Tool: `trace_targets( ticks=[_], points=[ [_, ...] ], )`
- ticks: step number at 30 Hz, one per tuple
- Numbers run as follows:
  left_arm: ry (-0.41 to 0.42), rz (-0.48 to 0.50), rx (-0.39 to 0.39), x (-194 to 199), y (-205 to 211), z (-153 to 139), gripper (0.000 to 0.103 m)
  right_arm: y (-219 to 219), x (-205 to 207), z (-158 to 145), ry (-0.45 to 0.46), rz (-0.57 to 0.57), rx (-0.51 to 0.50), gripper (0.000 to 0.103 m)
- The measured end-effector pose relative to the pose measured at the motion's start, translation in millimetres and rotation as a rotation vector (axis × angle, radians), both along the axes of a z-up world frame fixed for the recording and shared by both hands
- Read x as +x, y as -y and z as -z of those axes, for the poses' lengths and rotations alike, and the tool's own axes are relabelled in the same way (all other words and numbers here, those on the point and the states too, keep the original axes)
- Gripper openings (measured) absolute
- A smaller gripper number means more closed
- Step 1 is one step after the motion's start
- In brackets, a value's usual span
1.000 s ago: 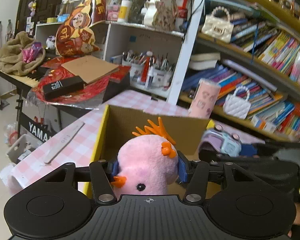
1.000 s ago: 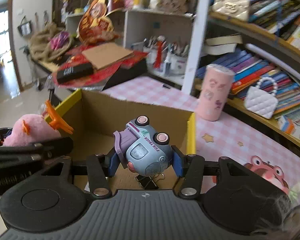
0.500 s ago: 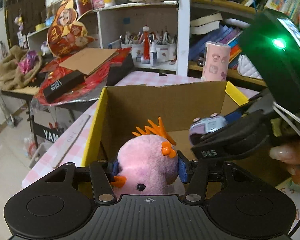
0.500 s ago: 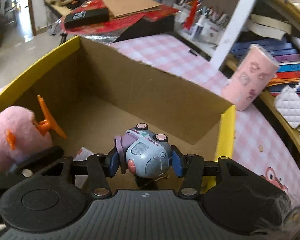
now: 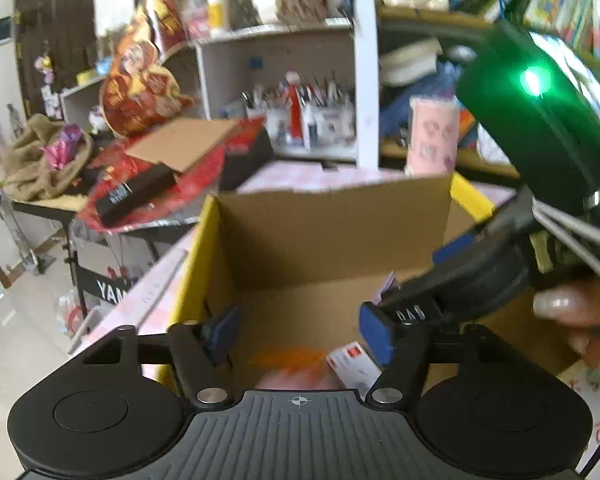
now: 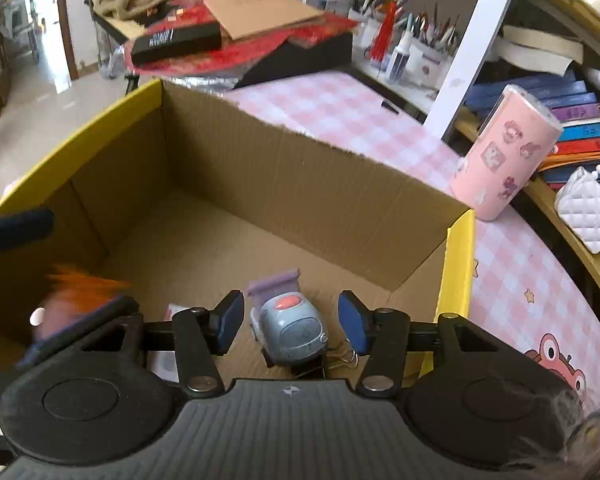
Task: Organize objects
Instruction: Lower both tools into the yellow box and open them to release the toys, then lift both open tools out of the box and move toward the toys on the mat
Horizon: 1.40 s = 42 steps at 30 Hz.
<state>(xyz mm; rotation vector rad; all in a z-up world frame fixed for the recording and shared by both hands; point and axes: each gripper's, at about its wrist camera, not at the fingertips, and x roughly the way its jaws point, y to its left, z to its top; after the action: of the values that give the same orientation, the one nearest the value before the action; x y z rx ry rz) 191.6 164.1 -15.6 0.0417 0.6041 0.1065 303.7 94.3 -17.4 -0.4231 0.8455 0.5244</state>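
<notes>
An open cardboard box (image 5: 204, 248) with yellow edges lies under both grippers. My left gripper (image 5: 298, 330) hangs over it and its jaws are opening. The pink plush with orange crest (image 5: 292, 376) is a blur below them, free of the pads. In the right wrist view the plush (image 6: 72, 304) shows blurred at the box's left wall. My right gripper (image 6: 291, 322) is open. The blue-grey toy truck (image 6: 290, 330) sits between its pads with a gap on each side, low in the box (image 6: 458, 264).
A black binder clip (image 6: 312, 370) and a small white-red packet (image 5: 354, 364) lie on the box floor. A pink cup (image 6: 508, 152) stands on the pink checked cloth (image 6: 340, 108) beyond the box. Bookshelves and a white quilted purse (image 6: 588, 212) are at the right.
The left jaws spread and the pink plush dropped out of them into the box. The right jaws parted from the toy truck, which now sits lower. Both grippers sank over the box.
</notes>
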Motion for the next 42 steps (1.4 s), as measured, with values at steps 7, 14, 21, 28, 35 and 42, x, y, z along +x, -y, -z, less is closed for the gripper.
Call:
trace_targets(
  ticks=[7,14,21,28,35,42],
  points=[
    [0.073,-0.013,-0.034,-28.0,-6.3,-26.9,0.073,17.1,-27.1,-32.2,0.074,0.033,0.095,0.052],
    [0.125,-0.048,-0.068,-64.9,-27.2,-56.4,0.078,46.5,-92.8,-77.9,0.274,0.123,0.221,0.054],
    [0.128,-0.089,-0.058,-107.6,-36.0,-61.9,0.079,59.3,-156.1,-78.5,0.319,0.152,0.247,0.054],
    [0.105,-0.076,-0.057,-154.4,-32.5,-57.0,0.086,65.9,-215.9,-67.4,0.292,0.183,0.259,0.057],
    [0.054,-0.059,-0.053,-198.3,-21.0,-44.0,0.09,74.5,-275.6,-43.4,0.24,0.243,0.255,0.061],
    [-0.008,0.005,-0.053,-225.3,-10.7,-24.2,0.096,80.0,-313.9,-14.3,0.176,0.287,0.201,0.063]
  ],
)
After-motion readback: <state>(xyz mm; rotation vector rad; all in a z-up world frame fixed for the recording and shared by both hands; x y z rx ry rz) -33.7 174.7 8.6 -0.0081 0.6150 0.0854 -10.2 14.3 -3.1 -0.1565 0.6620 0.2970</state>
